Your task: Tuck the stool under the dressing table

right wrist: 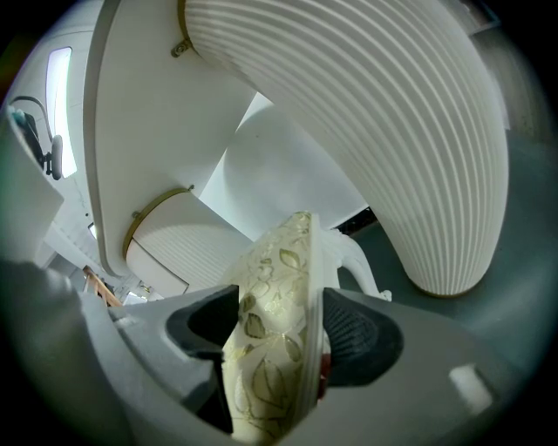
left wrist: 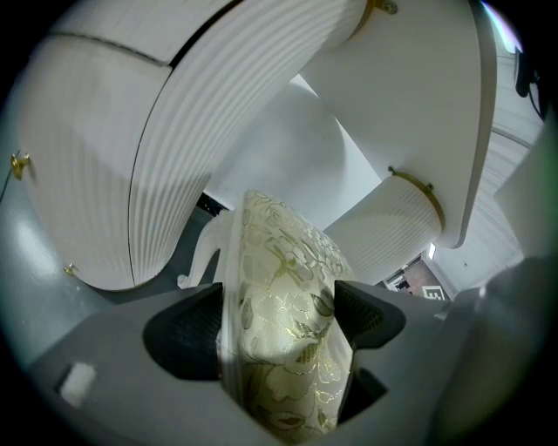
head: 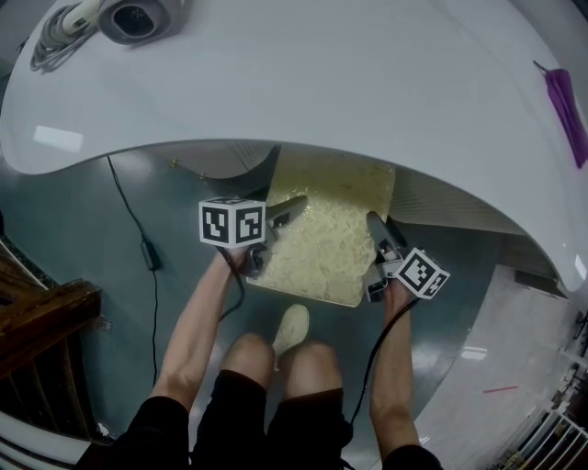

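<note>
holds the stool (head: 323, 240) by two opposite sides of its cream, gold-patterned cushion. clamps the left tool (head: 287, 209) on the cushion's left edge, jaws drawn in only as far as the padding allows, with a dark pad (left wrist: 183, 335) pressed against each face of the seat. clamps the right tool (head: 378, 228) on the right edge in the same way, its pads (right wrist: 357, 335) tight on the fabric and the white seat rim. has the stool in the knee gap of the desk (head: 322, 83), the far end of the seat hidden beneath the desk's curved front edge and the near end out in front of it, above the grey-green floor (head: 119, 275). shows, in the left gripper view, one curved white stool leg (left wrist: 200, 257) near the desk's ribbed left pedestal (left wrist: 166, 139), and a second ribbed pedestal (left wrist: 397, 222) beyond the seat. places a pale shoe (head: 292, 329) and two bare knees (head: 253, 353) in front of the desk, just behind the seat's near edge. finds on the desk a grey round device (head: 138, 16) and a coil of cable (head: 60, 32) at the far left corner, and a purple strip (head: 562, 106) at the right end. runs a black cable (head: 138, 229) over the floor left of the desk's opening.
</note>
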Motion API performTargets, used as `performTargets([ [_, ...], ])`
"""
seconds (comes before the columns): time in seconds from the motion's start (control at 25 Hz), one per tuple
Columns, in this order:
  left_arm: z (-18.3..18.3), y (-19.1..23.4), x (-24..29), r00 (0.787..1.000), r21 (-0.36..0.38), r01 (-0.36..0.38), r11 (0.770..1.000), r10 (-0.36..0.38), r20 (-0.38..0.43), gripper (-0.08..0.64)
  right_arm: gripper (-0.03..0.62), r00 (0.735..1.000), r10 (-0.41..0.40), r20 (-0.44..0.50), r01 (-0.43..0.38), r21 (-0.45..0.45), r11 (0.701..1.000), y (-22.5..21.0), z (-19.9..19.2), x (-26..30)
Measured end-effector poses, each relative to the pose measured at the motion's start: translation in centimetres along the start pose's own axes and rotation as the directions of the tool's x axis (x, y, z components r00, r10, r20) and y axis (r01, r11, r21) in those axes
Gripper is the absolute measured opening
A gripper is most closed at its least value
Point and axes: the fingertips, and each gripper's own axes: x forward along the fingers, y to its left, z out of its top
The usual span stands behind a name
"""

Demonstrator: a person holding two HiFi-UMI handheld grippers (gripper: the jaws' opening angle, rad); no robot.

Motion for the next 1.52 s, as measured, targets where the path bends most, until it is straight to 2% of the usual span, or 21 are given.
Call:
performTargets([
  [0.32,0.0,-0.1,0.1,1.0,-0.008,-0.007,1.0,0.007,0.001,0.414,0.302,1.0,-0.011,-0.004,0.011,0.002,1.0,-0.1,0.0,0.0],
  [0.52,0.3,0.0,-0.7,0.998,0.012,-0.042,0.999,0.042,0.036,0.412,0.302,0.999,-0.048,-0.008,0.047,-0.068,0.997,0.3,0.0,-0.6],
  [0.72,1.2,0.0,-1.9,0.996,0.04,-0.068,0.997,0.066,0.064,0.334,0.301,0.998,-0.06,0.015,0.061,-0.092,0.994,1.1,1.1,-1.6],
  [0.84,2.1,-0.3,-2.9,0.991,0.05,-0.094,0.994,0.089,0.095,0.309,0.292,0.992,-0.123,0.033,0.127,-0.179,0.976,1.6,1.9,-2.1],
  [0.96,2.6,-0.9,-3.8,0.986,0.109,-0.143,0.984,0.131,0.105,0.27,0.284,0.986,-0.164,0.035,0.167,-0.255,0.952,2.5,2.3,-2.5],
  [1.2,2.6,-3.0,-5.4,0.984,0.177,-0.169,0.97,0.154,0.091,0.225,0.247,0.983,-0.186,0.009,0.181,-0.28,0.943,4.9,2.2,-3.7],
  [1.52,3.8,-6.1,-9.2,0.977,0.203,-0.206,0.957,0.189,0.103,0.161,0.198,0.981,-0.196,0.013,0.191,-0.3,0.935,9.2,3.5,-6.8],
])
